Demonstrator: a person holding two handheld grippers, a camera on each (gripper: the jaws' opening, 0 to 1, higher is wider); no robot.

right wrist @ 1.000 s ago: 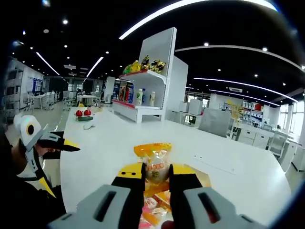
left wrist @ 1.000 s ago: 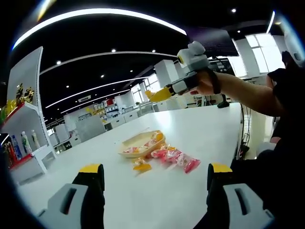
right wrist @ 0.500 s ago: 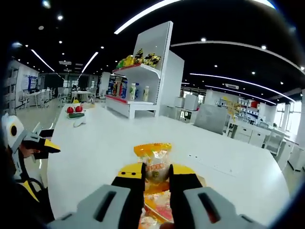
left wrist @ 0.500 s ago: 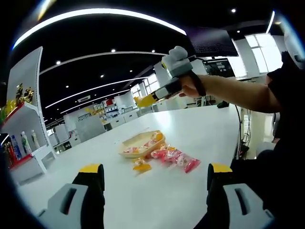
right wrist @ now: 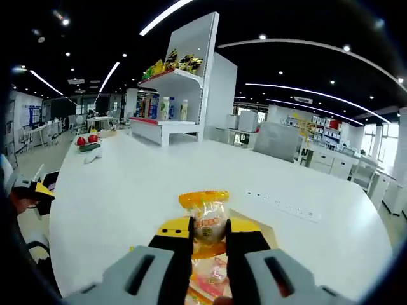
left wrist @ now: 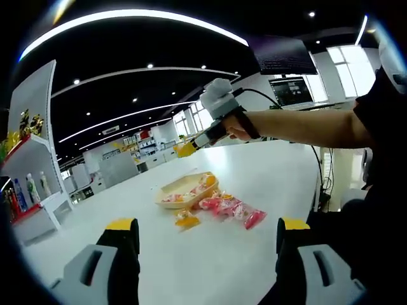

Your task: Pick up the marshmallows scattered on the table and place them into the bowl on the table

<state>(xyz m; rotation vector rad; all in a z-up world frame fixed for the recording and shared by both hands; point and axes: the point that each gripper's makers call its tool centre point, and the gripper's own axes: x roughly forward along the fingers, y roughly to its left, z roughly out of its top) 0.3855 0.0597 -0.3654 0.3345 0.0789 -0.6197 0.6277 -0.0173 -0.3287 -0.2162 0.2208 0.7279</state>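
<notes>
In the left gripper view a shallow tan bowl (left wrist: pixel 184 189) with several wrapped marshmallows in it sits on the white table (left wrist: pixel 267 171). Pink marshmallow packets (left wrist: pixel 230 209) and an orange one (left wrist: pixel 186 221) lie just in front of it. My left gripper (left wrist: pixel 202 232) stands open, well short of them. The right gripper (left wrist: pixel 189 148) hangs above the bowl, held by a hand. In the right gripper view my right gripper (right wrist: pixel 208 229) is shut on an orange marshmallow packet (right wrist: pixel 205 215), over the bowl (right wrist: pixel 270 236) and more packets (right wrist: pixel 206 279).
A white shelf unit with bottles and snacks (right wrist: pixel 175 95) stands past the table's far side. Red fruit and a white object (right wrist: pixel 89 145) lie at the table's far left end. A person's arm (left wrist: pixel 305 124) and dark-clothed body (left wrist: pixel 381 190) sit at the right of the left gripper view.
The right gripper, still shut on the orange packet, has moved left and lower towards the bowl in the left gripper view. The left gripper has stayed put.
</notes>
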